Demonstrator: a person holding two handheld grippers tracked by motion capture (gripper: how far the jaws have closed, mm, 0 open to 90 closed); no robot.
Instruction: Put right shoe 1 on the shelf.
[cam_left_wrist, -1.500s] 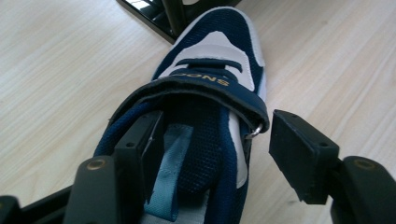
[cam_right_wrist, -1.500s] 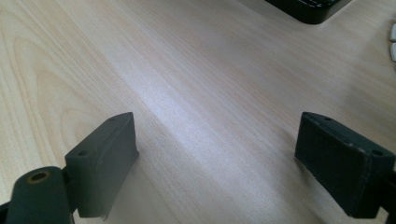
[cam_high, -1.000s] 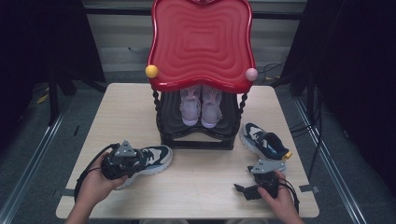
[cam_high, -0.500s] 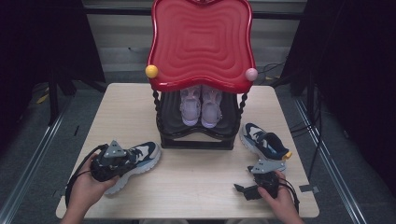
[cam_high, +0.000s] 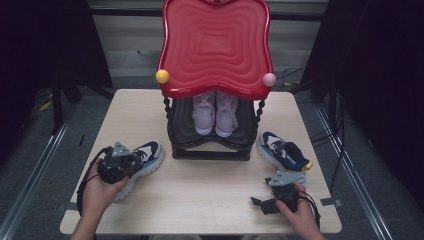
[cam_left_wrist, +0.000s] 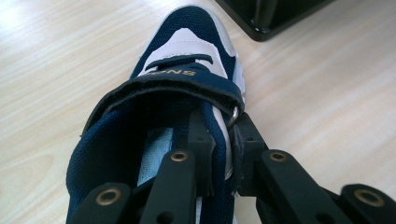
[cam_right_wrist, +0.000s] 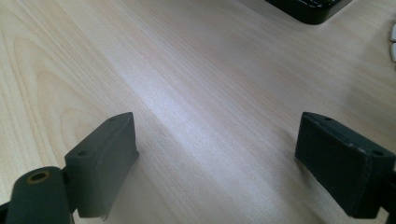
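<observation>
A navy-and-white strap sneaker (cam_left_wrist: 187, 84) lies upright on the table's left side, toe toward the rack.

From above the person's side we look forward and down on the whole wooden table (cam_high: 210, 195), with the red-topped shoe rack (cam_high: 215, 50) at its far edge. From the left gripper (cam_left_wrist: 224, 163) we look along its jaws, very close on the navy sneaker (cam_left_wrist: 187, 74), which the high view places left of the rack. From the right gripper (cam_right_wrist: 215, 154) we look low across bare tabletop, the rack's black base (cam_right_wrist: 308, 9) in its upper right corner.
</observation>
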